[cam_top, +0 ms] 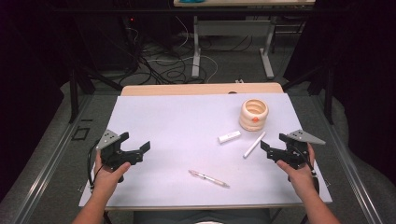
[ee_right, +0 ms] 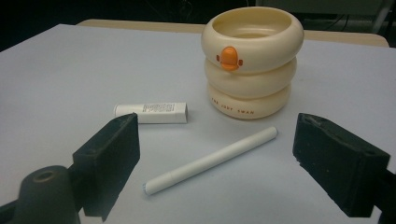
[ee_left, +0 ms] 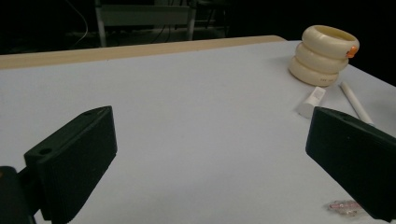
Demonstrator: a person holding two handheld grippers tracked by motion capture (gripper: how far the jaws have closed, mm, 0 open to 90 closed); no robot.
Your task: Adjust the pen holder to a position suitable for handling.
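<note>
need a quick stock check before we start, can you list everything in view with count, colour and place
pen holder: one, cream, stacked-ring shape with an orange beak, far right of the table
eraser-like stick: one, white, lying just in front-left of the pen holder
white pen: one, white, lying near the right gripper
clear pen: one, clear with pink, near the front edge, centre
table: one, pale sheet on top, wooden strip at the far edge
cables: several, black and white, on the floor beyond the table
left gripper: one, black, jaws open, empty, front left
right gripper: one, black, jaws open, empty, front right
</note>
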